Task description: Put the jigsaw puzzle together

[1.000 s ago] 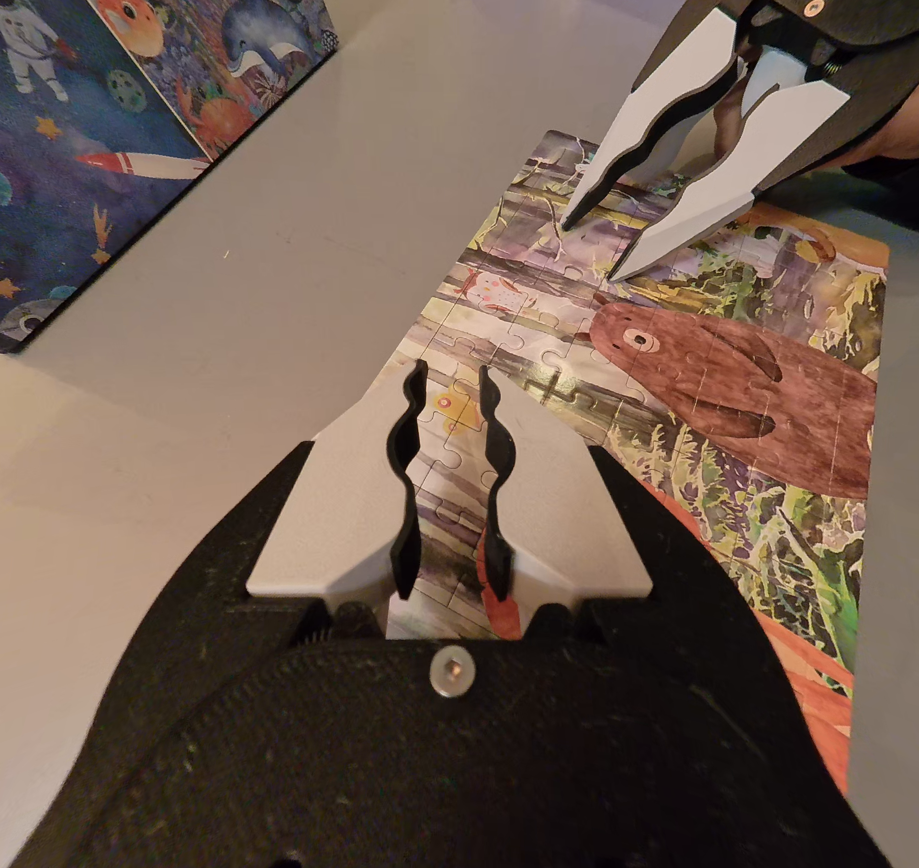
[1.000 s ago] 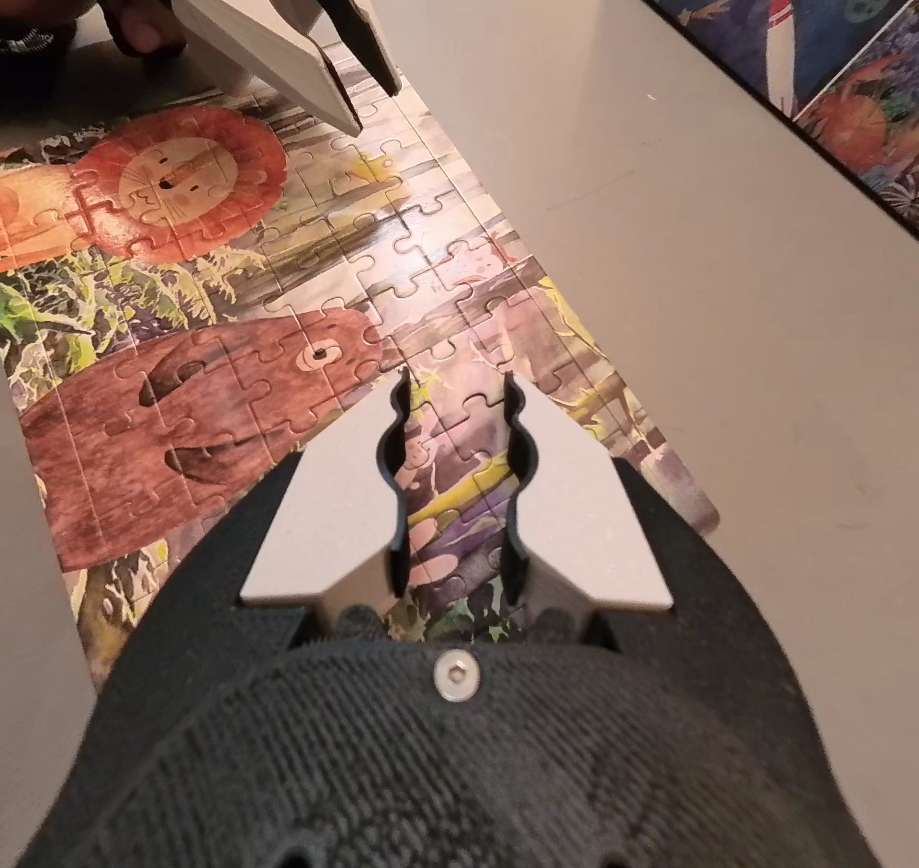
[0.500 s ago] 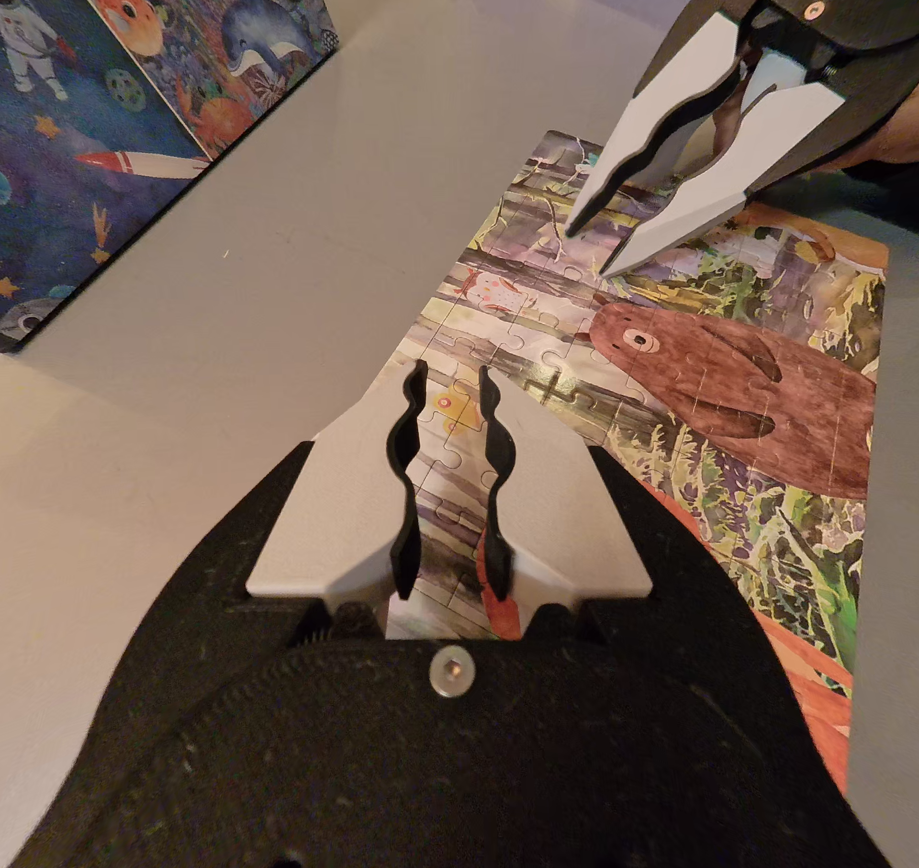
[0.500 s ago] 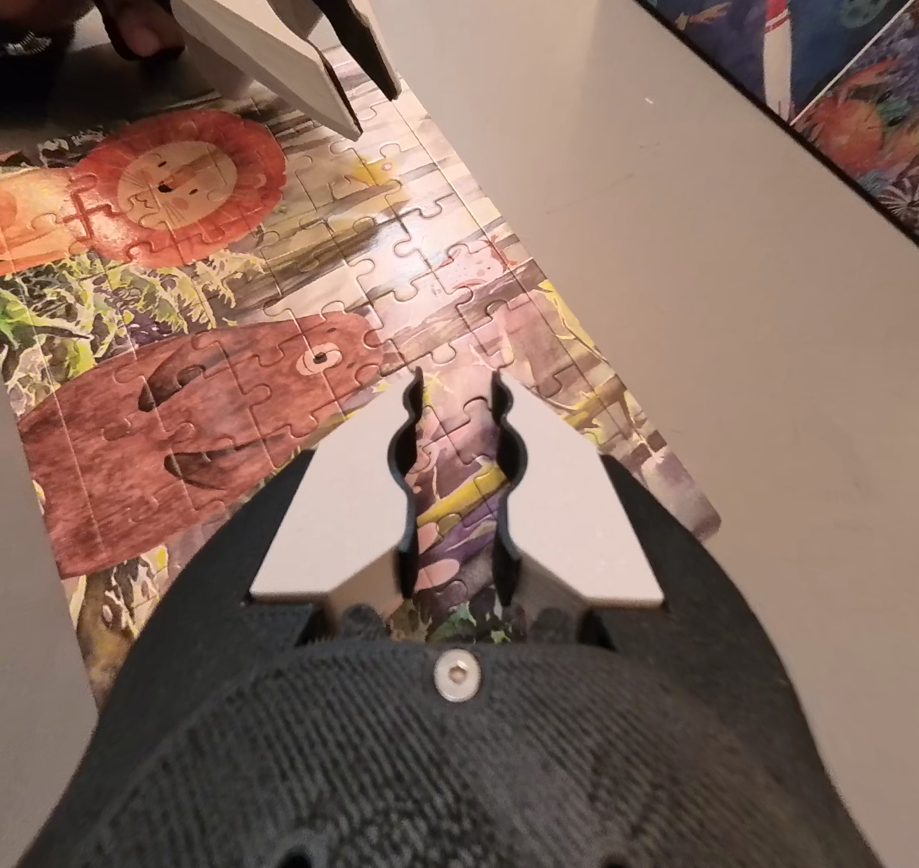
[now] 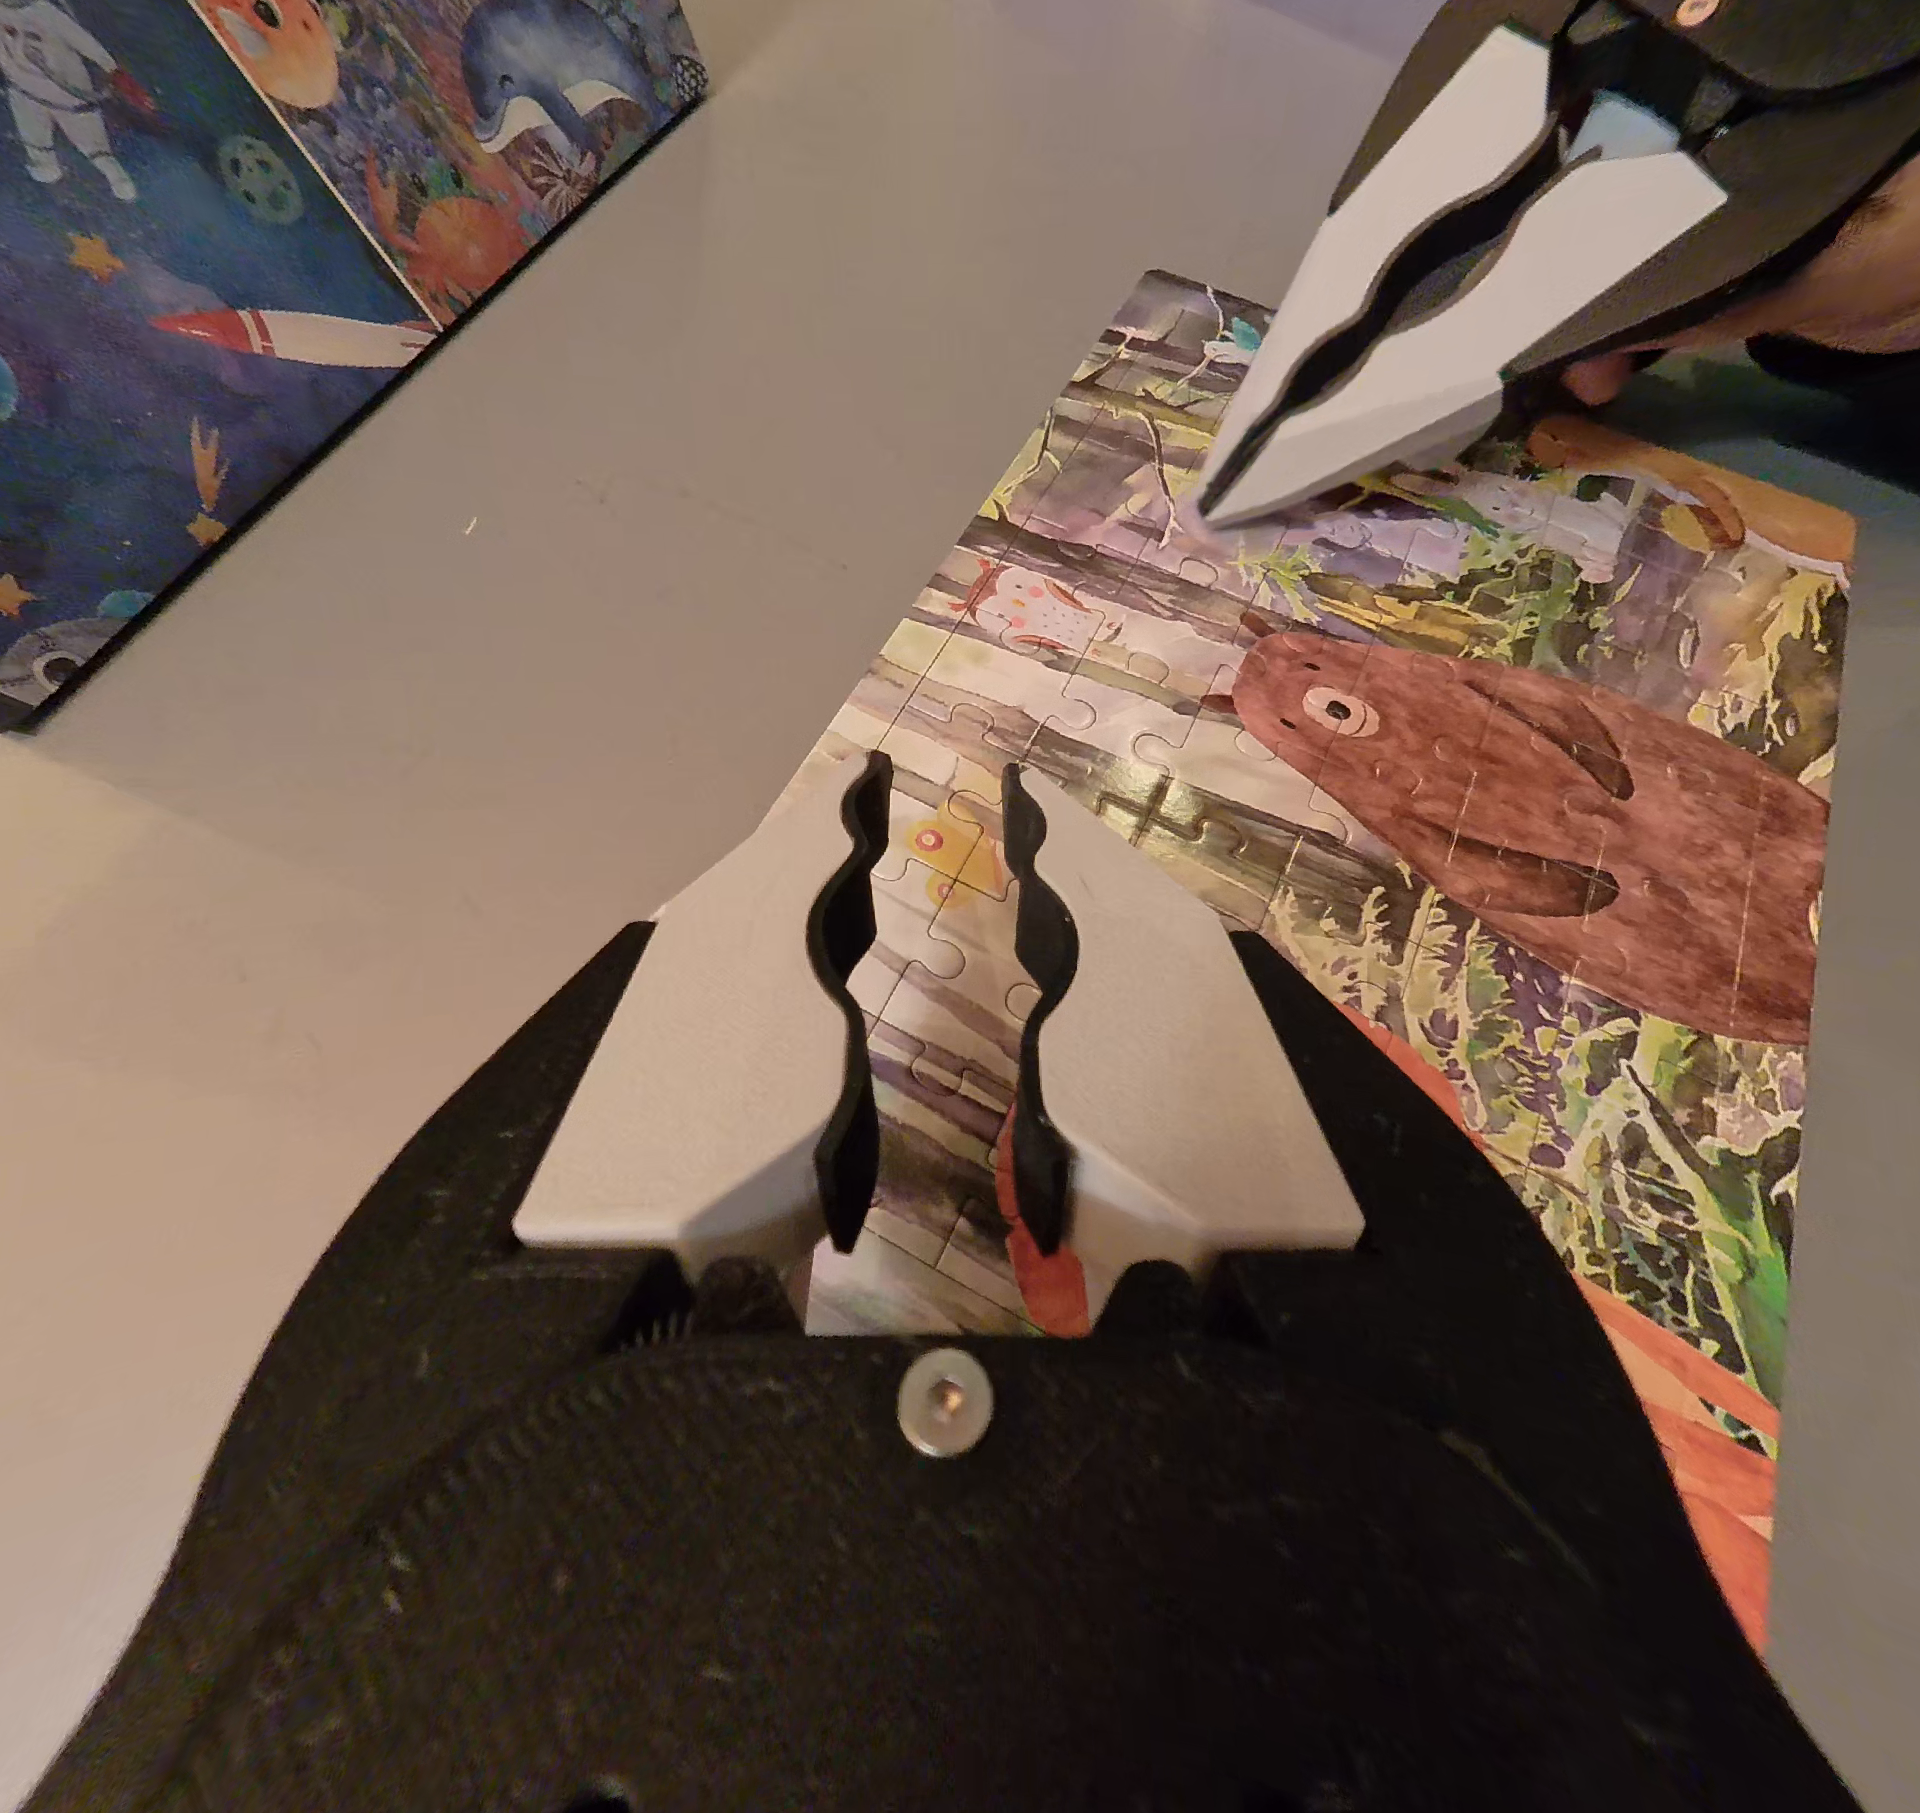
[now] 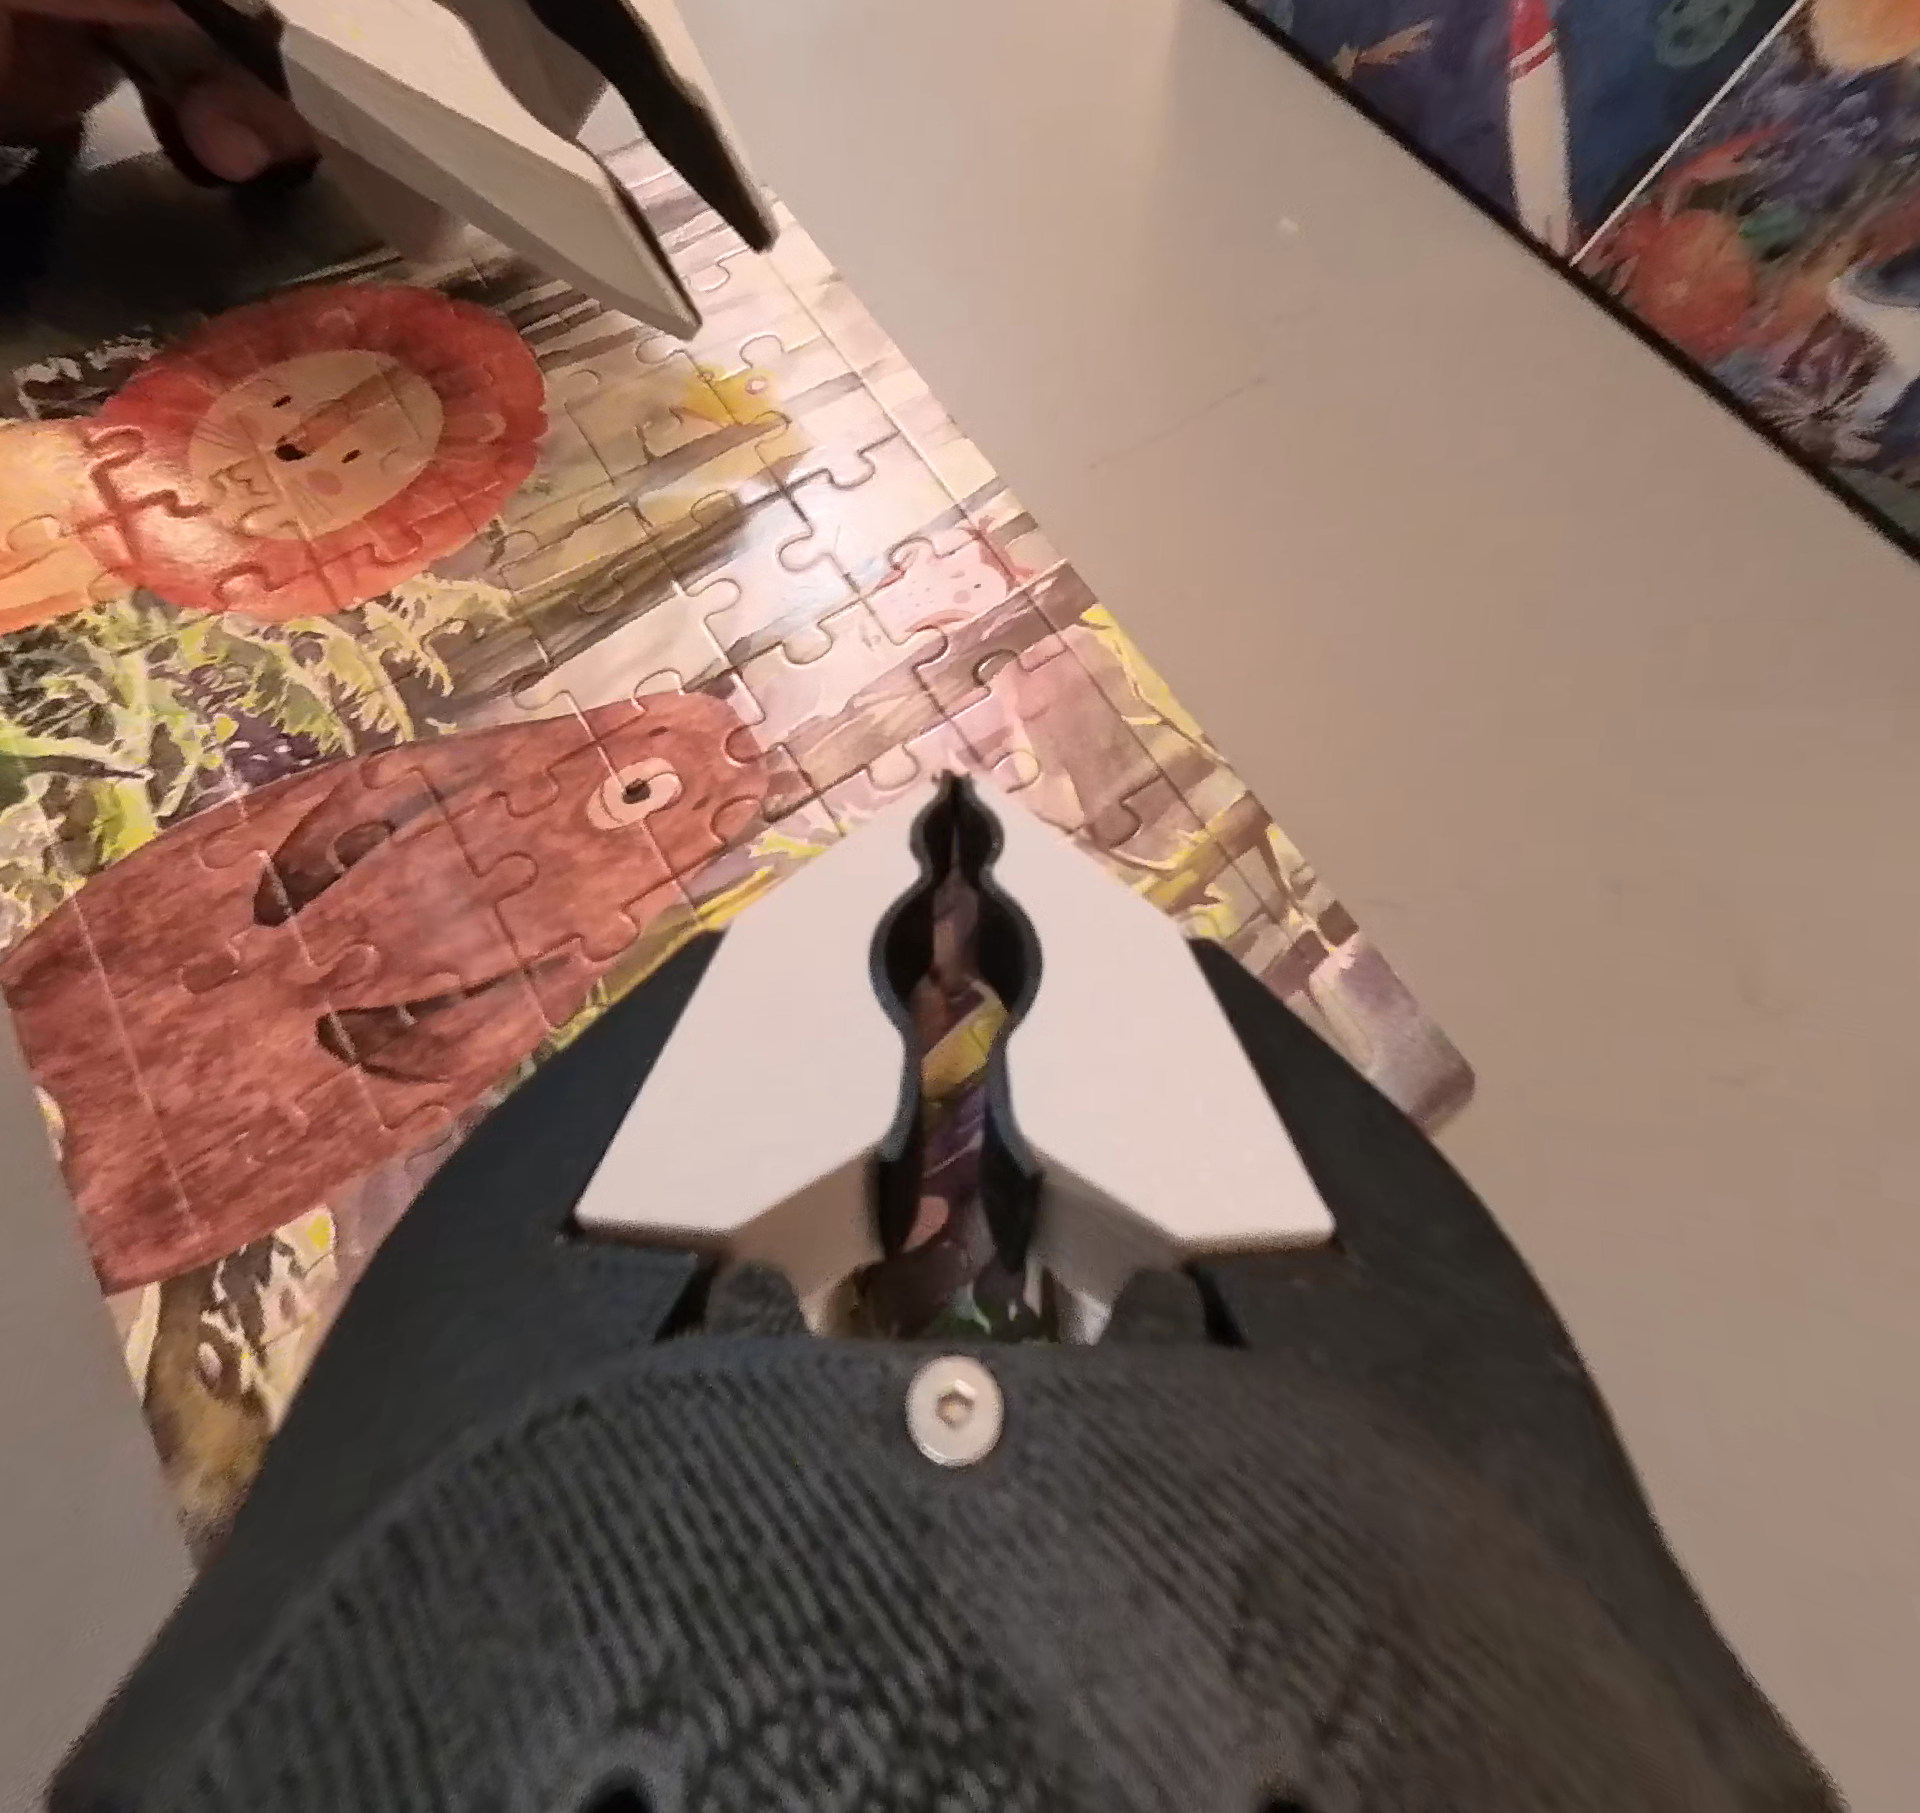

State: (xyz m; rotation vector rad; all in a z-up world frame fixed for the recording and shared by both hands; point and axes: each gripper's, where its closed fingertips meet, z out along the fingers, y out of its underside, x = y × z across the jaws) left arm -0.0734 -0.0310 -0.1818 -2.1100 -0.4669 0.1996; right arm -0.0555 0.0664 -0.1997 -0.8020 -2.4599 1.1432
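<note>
Left view: left gripper (image 5: 940, 776) hovers over the puzzle (image 5: 1455, 828) on the table (image 5: 623, 516), fingers apart, empty. Right view: right gripper (image 6: 954, 789) over the puzzle's near end, tips pinched together, nothing between. Box (image 6: 1662, 101) far right.

Your jigsaw puzzle (image 5: 1455, 828) is a watercolour jungle: green and yellow leaves, grey-purple trunks, a brown bear-like animal (image 5: 1538, 818) with dark slits, and an orange-maned lion (image 6: 312, 454) with a pale face. Your left gripper (image 5: 940, 776) has light grey fingers (image 5: 717, 1036) edged with wavy black pads on a black body; your right gripper (image 6: 954, 789) matches it. The table (image 5: 623, 516) is plain grey. The puzzle box (image 5: 208, 205) is deep blue with a white astronaut, a red-and-white rocket, an orange pufferfish and a blue whale
</note>
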